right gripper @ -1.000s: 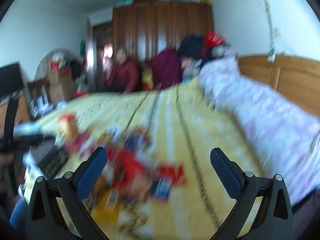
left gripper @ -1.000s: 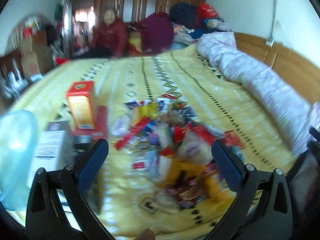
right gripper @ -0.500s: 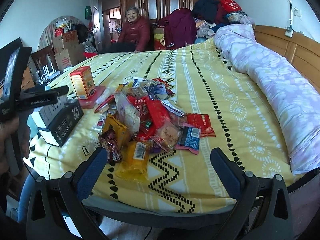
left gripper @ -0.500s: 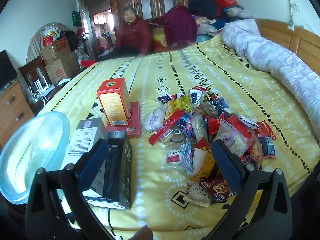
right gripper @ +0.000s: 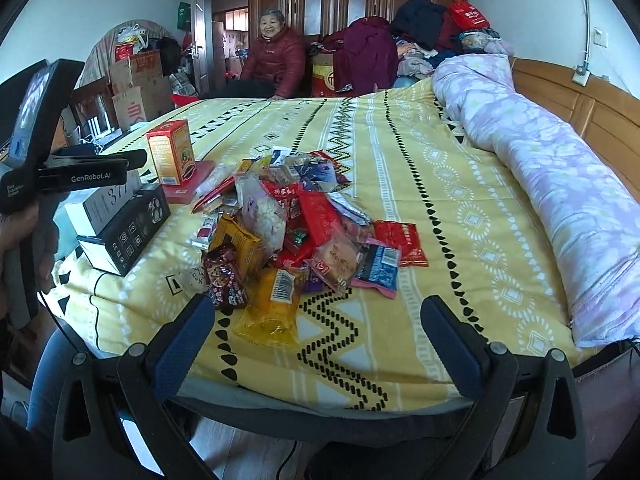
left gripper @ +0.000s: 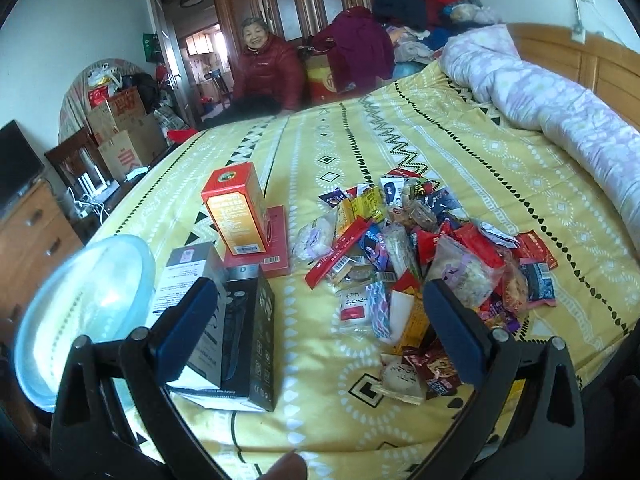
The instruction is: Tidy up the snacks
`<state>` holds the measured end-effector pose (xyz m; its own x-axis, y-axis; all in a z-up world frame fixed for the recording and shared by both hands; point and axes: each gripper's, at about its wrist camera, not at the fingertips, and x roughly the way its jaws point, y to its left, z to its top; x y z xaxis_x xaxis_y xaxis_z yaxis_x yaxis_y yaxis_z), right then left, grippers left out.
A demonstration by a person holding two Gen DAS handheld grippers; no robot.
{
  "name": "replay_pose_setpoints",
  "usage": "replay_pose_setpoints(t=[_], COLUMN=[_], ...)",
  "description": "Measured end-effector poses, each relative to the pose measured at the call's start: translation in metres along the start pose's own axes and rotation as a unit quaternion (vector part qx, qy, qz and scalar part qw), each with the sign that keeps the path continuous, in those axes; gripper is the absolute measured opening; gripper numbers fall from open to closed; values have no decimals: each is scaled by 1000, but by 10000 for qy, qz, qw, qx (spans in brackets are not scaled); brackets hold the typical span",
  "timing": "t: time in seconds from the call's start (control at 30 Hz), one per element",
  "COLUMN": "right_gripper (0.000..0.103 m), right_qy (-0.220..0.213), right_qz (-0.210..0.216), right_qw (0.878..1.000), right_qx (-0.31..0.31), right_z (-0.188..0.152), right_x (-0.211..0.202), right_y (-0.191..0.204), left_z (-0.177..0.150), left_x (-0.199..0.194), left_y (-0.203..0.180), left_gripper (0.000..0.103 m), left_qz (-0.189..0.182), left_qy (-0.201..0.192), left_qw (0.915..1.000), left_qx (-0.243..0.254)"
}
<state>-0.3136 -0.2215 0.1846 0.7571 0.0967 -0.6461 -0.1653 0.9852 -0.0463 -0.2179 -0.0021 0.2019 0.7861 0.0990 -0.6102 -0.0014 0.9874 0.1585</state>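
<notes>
A loose heap of snack packets (left gripper: 416, 252) (right gripper: 300, 224) lies on the yellow patterned bedspread (left gripper: 460, 152) (right gripper: 400, 184). Left of the heap an orange-red box (left gripper: 236, 208) (right gripper: 172, 150) stands on a flat red box (left gripper: 276, 248). Nearer me are a black box (left gripper: 248, 332) (right gripper: 128, 232) and a grey-white box (left gripper: 188, 276). A clear blue plastic tub (left gripper: 80, 312) sits at the bed's left edge. My left gripper (left gripper: 316, 332) hovers open above the bed's near edge, with nothing between its fingers. My right gripper (right gripper: 316, 344) is open too, held before the bed's front edge, nearest a yellow packet (right gripper: 272, 304).
A rolled lilac quilt (left gripper: 560, 112) (right gripper: 560, 168) runs along the right side by the wooden headboard (right gripper: 580, 108). A person in a red jacket (left gripper: 268, 76) (right gripper: 276, 60) sits beyond the far edge. Cardboard boxes (left gripper: 124, 132) and a dresser (left gripper: 28, 240) stand at left.
Both views have steadied from blur and the heap now shows sharply. The left view has shifted slightly since half a second ago; both grippers stay open and nothing on the bed has moved.
</notes>
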Motion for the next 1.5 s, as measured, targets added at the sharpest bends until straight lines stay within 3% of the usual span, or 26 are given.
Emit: replay_pose_setpoints(t=[0.3, 0.5, 1.17, 1.5], right_gripper=[103, 103, 103, 103], right_qy=[-35, -21, -13, 71], right_qz=[-72, -83, -95, -104], right_qw=[10000, 9999, 9999, 9996], right_qx=[-43, -88, -120, -246], right_z=[3, 4, 3, 6], right_x=[-6, -8, -8, -9], right_y=[-2, 2, 6, 10], left_z=[18, 19, 13, 10], left_x=[-19, -18, -2, 6], left_y=[-22, -23, -20, -12], left_gripper=[103, 103, 103, 103], left_qz=[-271, -232, -287, -497], left_qy=[-131, -101, 289, 430], left_qw=[9992, 9993, 9989, 9978], left_qx=[268, 267, 233, 98])
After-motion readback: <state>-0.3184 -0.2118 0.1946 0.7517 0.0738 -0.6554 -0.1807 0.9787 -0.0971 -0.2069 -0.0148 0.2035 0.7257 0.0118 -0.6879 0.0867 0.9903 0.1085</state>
